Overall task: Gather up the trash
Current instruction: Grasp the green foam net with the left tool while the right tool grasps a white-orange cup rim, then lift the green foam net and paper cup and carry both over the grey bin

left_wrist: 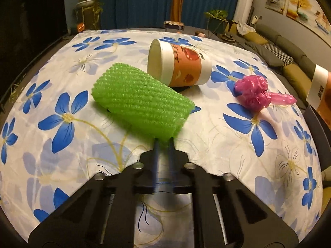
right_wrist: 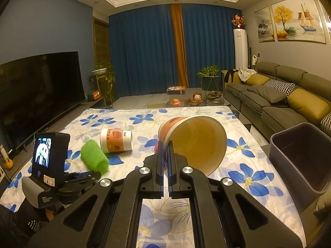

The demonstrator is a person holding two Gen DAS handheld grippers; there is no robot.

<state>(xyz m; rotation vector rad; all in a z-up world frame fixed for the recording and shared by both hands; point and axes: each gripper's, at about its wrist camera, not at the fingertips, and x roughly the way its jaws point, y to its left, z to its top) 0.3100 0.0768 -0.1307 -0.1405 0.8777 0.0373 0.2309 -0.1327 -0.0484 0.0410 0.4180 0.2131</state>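
Left hand-held gripper (left_wrist: 163,139) is pinched tight on the near edge of the green foam net (left_wrist: 140,101) lying on the flowered counter (left_wrist: 62,78). Right hand-held gripper (right_wrist: 166,144) clamps the rim of a paper cup (right_wrist: 196,142), lifted and tipped. Another cup (left_wrist: 179,62) and a pink bag (left_wrist: 256,93) lie nearby; grey bin (right_wrist: 298,155) sits at the right.

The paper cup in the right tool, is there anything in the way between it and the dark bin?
Nothing visible blocks it. The right tool is shut on the rim of the paper cup, held above the flowered tablecloth. The dark bin stands open off the table's right edge, with only bare cloth between them.
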